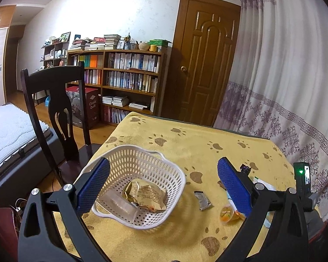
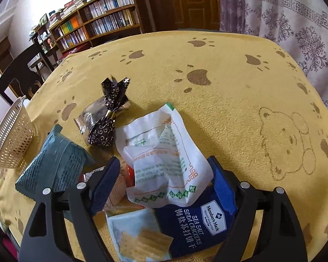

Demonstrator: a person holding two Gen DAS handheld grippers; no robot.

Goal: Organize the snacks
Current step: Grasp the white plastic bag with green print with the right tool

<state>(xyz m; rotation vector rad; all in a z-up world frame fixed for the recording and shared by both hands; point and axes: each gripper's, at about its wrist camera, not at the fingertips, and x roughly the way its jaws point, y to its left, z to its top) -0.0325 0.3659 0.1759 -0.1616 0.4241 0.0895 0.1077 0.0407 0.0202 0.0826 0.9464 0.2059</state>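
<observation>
White packet point(image 2: 164, 152) lies near tabletop's point(image 2: 229, 91) near edge, long axis toward far-left corner, atop cracker bag point(image 2: 199, 218). Right gripper point(image 2: 164, 174) wide apart, straddling packet, gripping nothing. Left gripper point(image 1: 164, 185) wide apart above basket point(image 1: 175, 170) at left edge. Bookshelf point(image 1: 129, 76), door point(image 1: 205, 65) behind

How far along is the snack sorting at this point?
Early. The basket holds a gold packet and a clear one. Both grippers are open, holding nothing; the right gripper straddles the white packet. The cracker pack, teal packet, jelly cup and others are still loose.
</observation>
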